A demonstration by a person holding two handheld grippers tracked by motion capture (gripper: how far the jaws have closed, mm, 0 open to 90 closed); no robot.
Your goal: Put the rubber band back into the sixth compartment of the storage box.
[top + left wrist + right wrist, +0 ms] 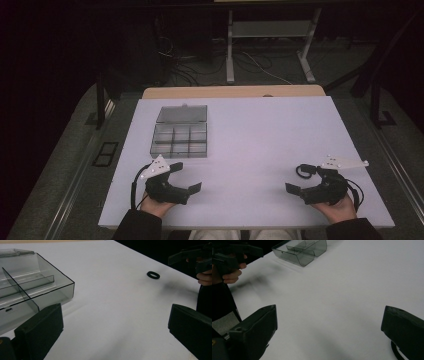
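White table; left tongs' view catches a black ring beyond gaping jaws.

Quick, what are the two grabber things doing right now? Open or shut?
Left gripper: open, jaws wide apart, holding nothing, low over the white table.
Right gripper: open too, jaws wide apart, holding nothing.

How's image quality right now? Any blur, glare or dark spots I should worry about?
High view: table evenly lit, surroundings nearly black. Left gripper view: compartment box walls show streaky reflections; black ring sharp, soft shadow beside it. Right gripper view: smeared shadows near the left gripper; near jaws soft.
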